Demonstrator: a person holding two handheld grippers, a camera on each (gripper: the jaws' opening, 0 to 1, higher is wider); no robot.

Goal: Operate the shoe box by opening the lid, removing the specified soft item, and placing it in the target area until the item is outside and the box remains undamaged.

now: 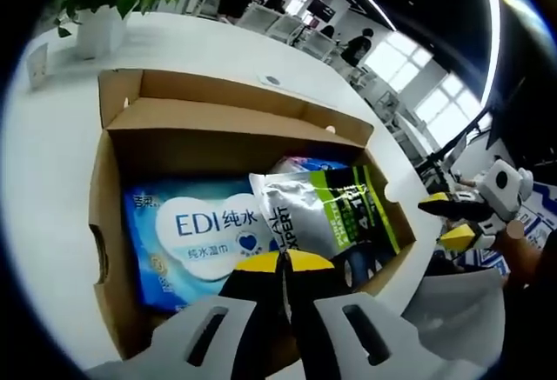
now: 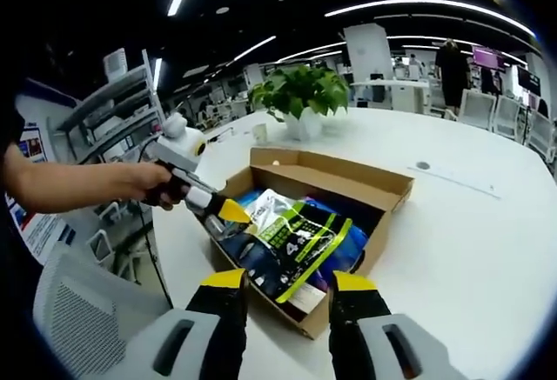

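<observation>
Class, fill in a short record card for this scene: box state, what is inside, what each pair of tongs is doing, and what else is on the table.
Box: cardboard box, lid open
Contents: blue wet-wipes pack; silver and green pouch lying on top
Left tongs: shut, at the box's near edge
Right tongs: open, before the box, holding nothing
Surface: white table
Also on table: potted plant

A broad white table (image 2: pixel 487 223) with a curved edge carries everything. An open cardboard box (image 1: pixel 104 223) sits directly on it near that edge, its lid flap folded back and lying toward the middle of the table. Behind the box, well apart from it, a white pot with a leafy green plant (image 2: pixel 300 93) stands on the tabletop. A small round grey disc (image 2: pixel 423 165) is set in the surface beyond the box, and a small white cup (image 2: pixel 259 132) stands just beside the plant.
</observation>
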